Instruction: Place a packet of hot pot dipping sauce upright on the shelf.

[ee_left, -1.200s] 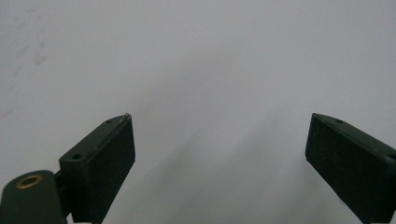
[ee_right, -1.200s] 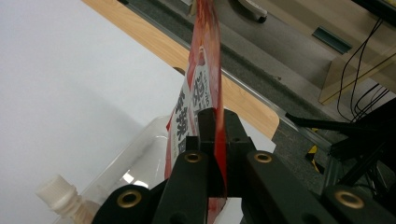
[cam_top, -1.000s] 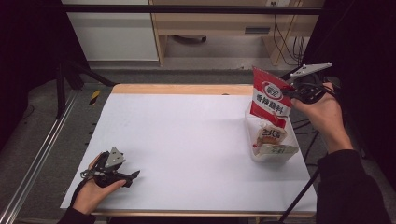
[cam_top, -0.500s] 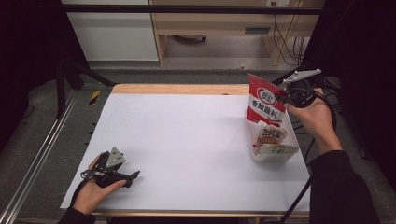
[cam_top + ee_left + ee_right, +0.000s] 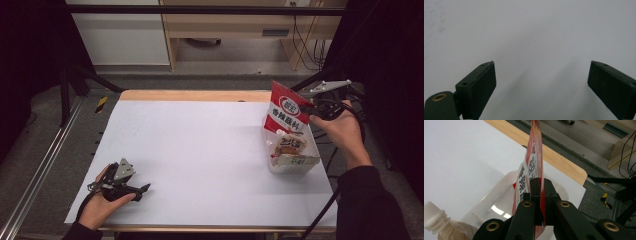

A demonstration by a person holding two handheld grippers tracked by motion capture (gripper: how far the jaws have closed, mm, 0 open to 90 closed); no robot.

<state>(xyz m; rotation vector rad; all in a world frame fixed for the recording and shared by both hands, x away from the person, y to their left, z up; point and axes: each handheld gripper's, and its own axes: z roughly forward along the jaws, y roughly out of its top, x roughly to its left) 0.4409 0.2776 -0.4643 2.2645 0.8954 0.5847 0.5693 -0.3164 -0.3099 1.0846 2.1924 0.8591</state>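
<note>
A red snack packet (image 5: pixel 286 111) with white lettering stands upright, its lower end inside a clear plastic container (image 5: pixel 296 169) at the right of the white table. My right gripper (image 5: pixel 306 107) is shut on the packet's right edge; in the right gripper view the jaws (image 5: pixel 541 182) pinch the thin red packet (image 5: pixel 534 157) over the container (image 5: pixel 499 192). A pouch with a white screw cap (image 5: pixel 433 213) lies in the container beside it. My left gripper (image 5: pixel 142 189) rests on the table at the front left, its jaws (image 5: pixel 541 77) open with nothing between them.
The white tabletop (image 5: pixel 200 145) has a wooden strip (image 5: pixel 195 95) along its far edge. A metal rail (image 5: pixel 45 165) runs along the left side. Cables and a wooden cabinet (image 5: pixel 240 25) stand beyond the table.
My right hand has come down and slightly left with the red packet, whose lower end now sits deeper in the clear container. The left gripper has stayed in place.
</note>
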